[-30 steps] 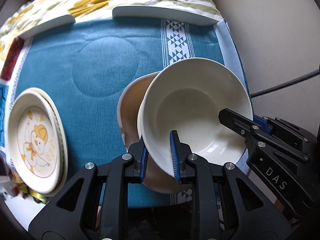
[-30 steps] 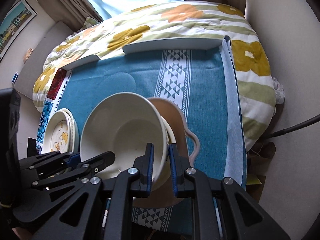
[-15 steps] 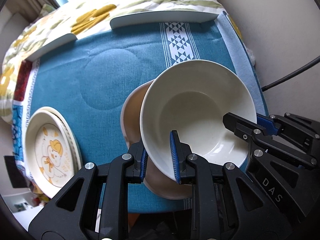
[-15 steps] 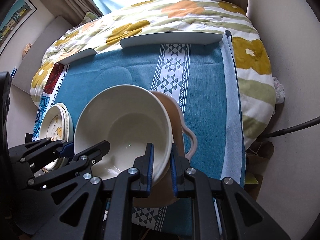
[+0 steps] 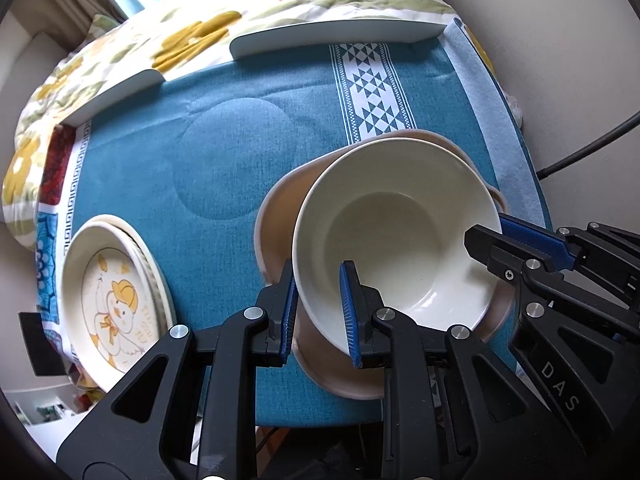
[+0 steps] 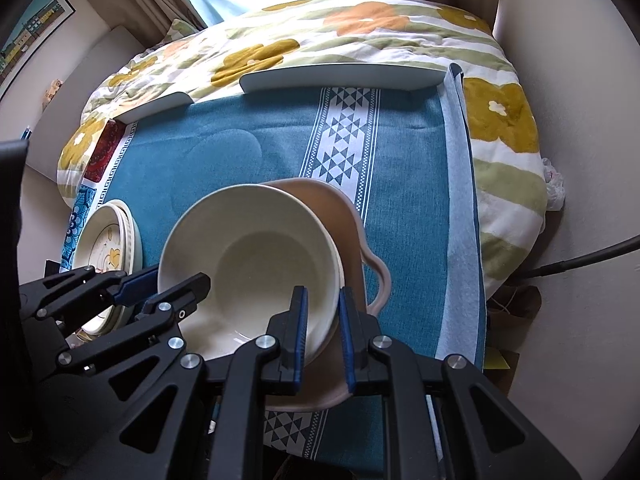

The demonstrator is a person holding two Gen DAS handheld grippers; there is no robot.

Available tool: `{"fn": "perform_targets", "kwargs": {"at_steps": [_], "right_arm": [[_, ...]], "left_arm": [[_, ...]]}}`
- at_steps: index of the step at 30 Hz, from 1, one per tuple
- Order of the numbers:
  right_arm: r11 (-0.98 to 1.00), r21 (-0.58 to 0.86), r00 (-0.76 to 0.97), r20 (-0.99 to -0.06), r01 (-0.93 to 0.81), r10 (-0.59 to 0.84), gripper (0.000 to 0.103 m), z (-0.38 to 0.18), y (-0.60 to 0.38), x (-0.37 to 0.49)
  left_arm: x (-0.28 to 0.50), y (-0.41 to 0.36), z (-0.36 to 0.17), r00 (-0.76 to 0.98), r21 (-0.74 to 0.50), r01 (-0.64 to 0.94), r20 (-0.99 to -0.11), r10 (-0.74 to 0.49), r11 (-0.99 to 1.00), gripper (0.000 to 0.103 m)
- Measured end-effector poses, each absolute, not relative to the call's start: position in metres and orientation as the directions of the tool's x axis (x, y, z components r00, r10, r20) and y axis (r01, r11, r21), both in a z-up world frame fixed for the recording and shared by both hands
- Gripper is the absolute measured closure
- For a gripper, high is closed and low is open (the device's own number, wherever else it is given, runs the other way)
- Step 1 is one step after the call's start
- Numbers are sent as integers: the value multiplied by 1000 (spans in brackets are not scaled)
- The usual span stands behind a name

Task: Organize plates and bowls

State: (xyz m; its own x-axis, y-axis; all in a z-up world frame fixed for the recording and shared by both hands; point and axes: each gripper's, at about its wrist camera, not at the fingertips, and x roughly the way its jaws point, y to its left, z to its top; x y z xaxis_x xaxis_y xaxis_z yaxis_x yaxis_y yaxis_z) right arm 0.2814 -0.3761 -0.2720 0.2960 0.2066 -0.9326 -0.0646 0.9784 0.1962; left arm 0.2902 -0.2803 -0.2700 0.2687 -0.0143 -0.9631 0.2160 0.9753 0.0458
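Observation:
A cream bowl [image 5: 400, 236] sits tilted inside a wider tan dish with a handle [image 5: 276, 216] on the blue cloth. My left gripper [image 5: 318, 308] is shut on the bowl's near-left rim. My right gripper [image 6: 322, 332] is shut on its right rim, over the tan dish [image 6: 344, 216]; the bowl [image 6: 256, 264] fills that view's centre. The right gripper's fingers [image 5: 520, 240] show at the right of the left wrist view. A stack of cream plates with a duck picture [image 5: 116, 300] lies at the left and also shows in the right wrist view [image 6: 108, 244].
A blue tablecloth with a white patterned stripe [image 5: 372, 92] covers the table. Two white curved rails [image 6: 344, 78] line its far edge, against a flowered quilt [image 6: 360, 28]. A black cable [image 6: 580, 260] runs along the wall at the right.
The cream bowl has sunk lower and more level into the tan dish while both grippers keep hold of its rim. Both cameras have drawn back slightly.

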Motion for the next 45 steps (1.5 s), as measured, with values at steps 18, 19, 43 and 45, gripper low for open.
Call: {"fn": "perform_targets", "kwargs": {"at_steps": [18, 19, 43, 45], "right_arm": [[969, 179, 404, -884, -168, 233, 78, -198, -404, 264], [970, 163, 404, -887, -181, 225, 46, -197, -405, 263], [907, -17, 90, -996, -421, 23, 40, -304, -385, 293], [895, 0, 78, -996, -445, 39, 44, -312, -381, 295]], "left_arm": [[276, -229, -190, 470, 61, 199, -882, -41, 978, 15], [276, -226, -190, 456, 61, 214, -889, -44, 975, 15], [277, -244, -293, 131, 26, 371, -991, -24, 928, 16], [279, -245, -301, 133, 40, 363, -991, -10, 931, 17]]}}
